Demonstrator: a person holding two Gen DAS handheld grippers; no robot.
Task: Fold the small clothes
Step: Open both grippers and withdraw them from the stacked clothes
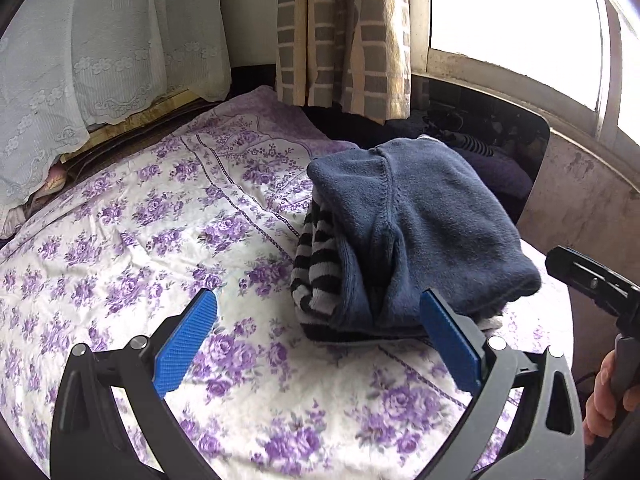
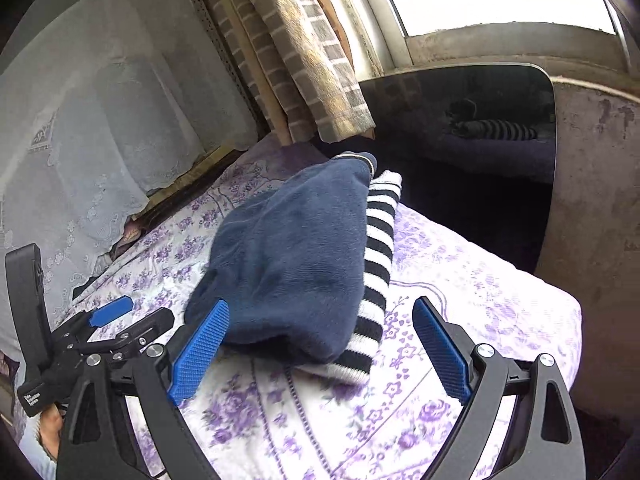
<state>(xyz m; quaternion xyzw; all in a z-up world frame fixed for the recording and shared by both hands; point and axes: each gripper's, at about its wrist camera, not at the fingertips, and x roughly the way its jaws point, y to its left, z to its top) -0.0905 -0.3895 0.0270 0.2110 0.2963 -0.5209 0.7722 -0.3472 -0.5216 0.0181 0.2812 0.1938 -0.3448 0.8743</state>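
Observation:
A folded navy fleece garment [image 1: 424, 224] lies on top of a folded black-and-white striped garment [image 1: 316, 264] on the floral bed sheet [image 1: 140, 220]. My left gripper [image 1: 320, 336] is open and empty, just in front of the stack's near edge. In the right wrist view the navy garment [image 2: 288, 256] covers the striped one [image 2: 376, 264]. My right gripper [image 2: 320, 344] is open and empty, its left pad [image 2: 200, 352] close to the navy garment's near edge. The left gripper [image 2: 116, 320] shows at the left of that view.
A dark glossy panel [image 2: 480, 152] stands at the bed's far right, against a concrete wall below a window [image 1: 512, 8]. Checked curtains [image 1: 344, 32] hang behind the bed. A lace cover [image 1: 80, 60] drapes at the far left.

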